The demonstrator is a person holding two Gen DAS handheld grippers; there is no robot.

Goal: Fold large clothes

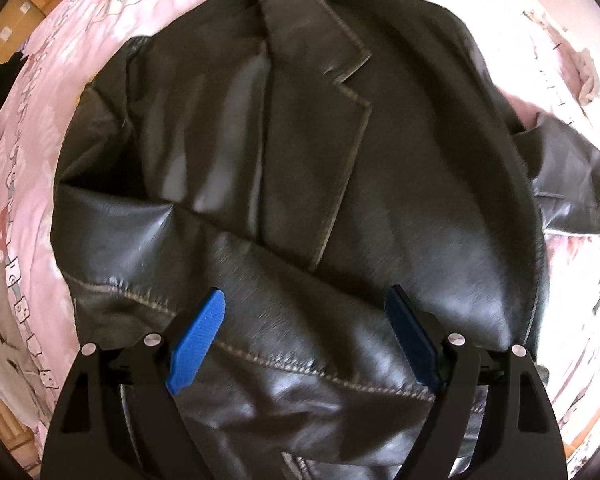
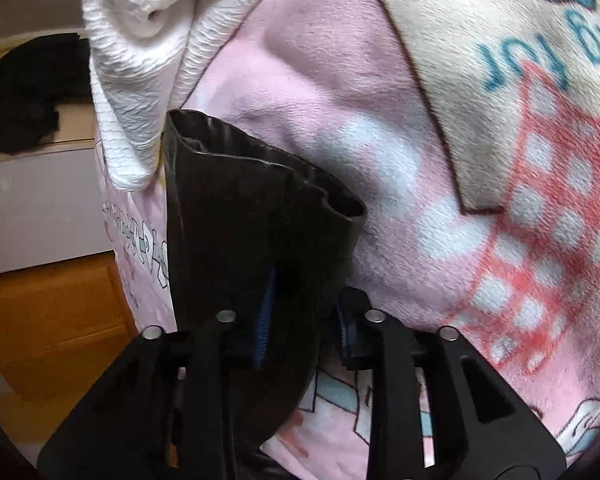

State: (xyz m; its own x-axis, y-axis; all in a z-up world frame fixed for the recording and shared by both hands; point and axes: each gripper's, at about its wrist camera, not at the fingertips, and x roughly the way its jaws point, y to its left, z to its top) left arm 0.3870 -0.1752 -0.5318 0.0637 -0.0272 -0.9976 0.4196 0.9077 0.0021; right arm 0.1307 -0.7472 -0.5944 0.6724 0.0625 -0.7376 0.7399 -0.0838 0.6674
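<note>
Left wrist view: your left hand-held gripper [image 1: 305, 344] hangs with its blue pads spread wide and empty above a dark leather jacket [image 1: 300, 184]. The jacket lies front-up across the middle of the bed [image 1: 32, 184], on a pink printed bedspread, lapel toward the far edge, and one sleeve [image 1: 260, 340] is folded diagonally across the chest under your open fingers.

Right wrist view: your right hand-held gripper [image 2: 305, 320] is clamped narrow on the jacket's other sleeve, near its open cuff [image 2: 260, 184], which stands up past the fingertips. A white towel [image 2: 140, 64] sits bunched just beyond, near the bed's edge.

Risks, as I judge them: the leather looks slick and stiff, so the cuff may slide out of the pads if you pull fast. Dragging this sleeve across could shift the whole jacket and undo the folded sleeve, since nothing pins the body down. Stiff leather may also spring back open once released.
</note>
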